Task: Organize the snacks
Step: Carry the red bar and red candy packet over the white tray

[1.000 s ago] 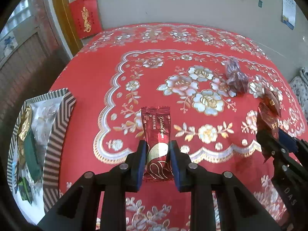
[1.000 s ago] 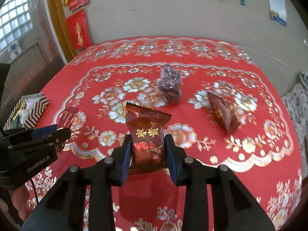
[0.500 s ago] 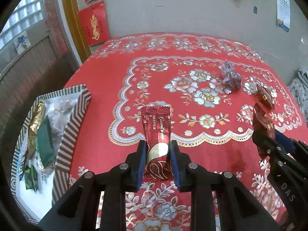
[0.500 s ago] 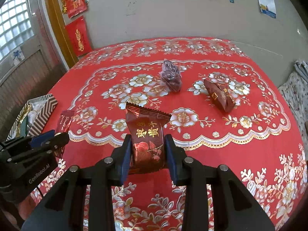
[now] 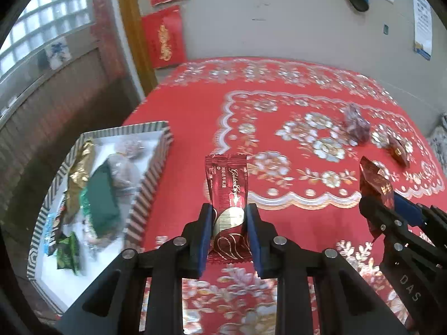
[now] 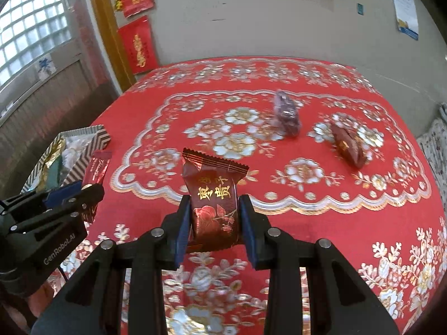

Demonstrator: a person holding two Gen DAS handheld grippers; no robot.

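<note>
My left gripper (image 5: 227, 224) is shut on a slim dark-red snack bar (image 5: 227, 187) with gold script, held above the red floral tablecloth (image 5: 279, 106). My right gripper (image 6: 213, 217) is shut on a dark-red pillow-shaped candy pack (image 6: 213, 192) with gold characters. Each gripper shows in the other's view: the right gripper (image 5: 391, 215) at the right edge, the left gripper (image 6: 75, 192) at the left edge. A striped box (image 5: 148, 184) with several wrapped snacks inside lies to the left. A purple wrapped snack (image 6: 286, 113) and a brown wrapped snack (image 6: 349, 146) lie on the cloth farther back.
A grey wall (image 6: 251, 22) with red paper decorations (image 6: 138, 46) stands behind the table. A glass-block window (image 5: 47, 33) and a wooden frame are at the left. The table's left edge drops off just beyond the striped box.
Both grippers have drawn back toward the near-left side of the table with their snacks still held. The striped box now fills more of the left wrist view.
</note>
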